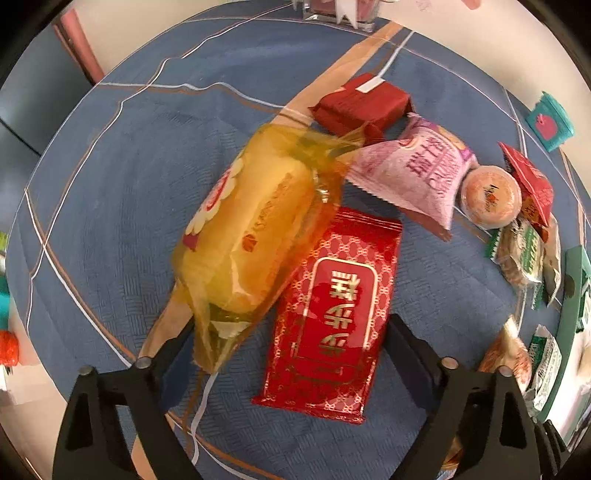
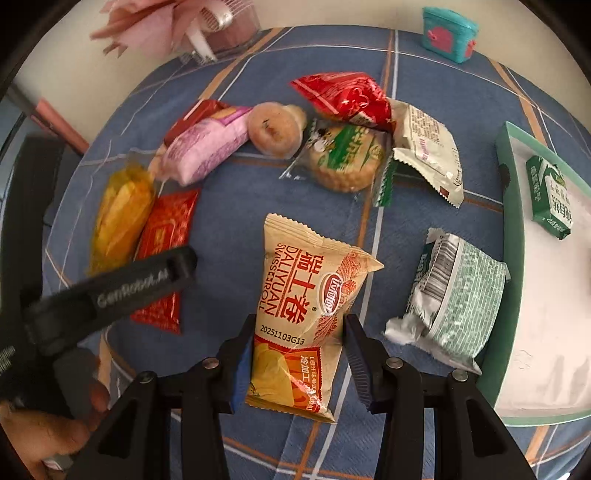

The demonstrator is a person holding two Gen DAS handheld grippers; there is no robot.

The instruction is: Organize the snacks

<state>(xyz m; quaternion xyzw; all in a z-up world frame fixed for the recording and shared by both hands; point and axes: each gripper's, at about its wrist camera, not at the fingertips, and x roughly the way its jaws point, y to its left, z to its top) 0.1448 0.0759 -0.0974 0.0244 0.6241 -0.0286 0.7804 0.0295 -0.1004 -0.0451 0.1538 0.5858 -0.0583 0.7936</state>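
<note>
My left gripper (image 1: 291, 332) is open over a red flat packet (image 1: 332, 310) lying between its fingers on the blue tablecloth. A yellow cake packet (image 1: 251, 236) lies just left of it, overlapping the left finger. My right gripper (image 2: 299, 339) has its jaws around a beige Swiss roll packet (image 2: 303, 295), pads close to its sides; contact is unclear. The red packet (image 2: 166, 236) and yellow packet (image 2: 122, 214) also show in the right wrist view, with the left gripper's finger (image 2: 140, 280) above them.
A pink packet (image 1: 417, 173), dark red packet (image 1: 362, 103), round cake (image 1: 491, 195) and more snacks lie beyond. A green-rimmed tray (image 2: 511, 236) at right holds a green box (image 2: 550, 195). A green-white packet (image 2: 458, 295) lies beside it. A teal box (image 2: 448, 33) stands far off.
</note>
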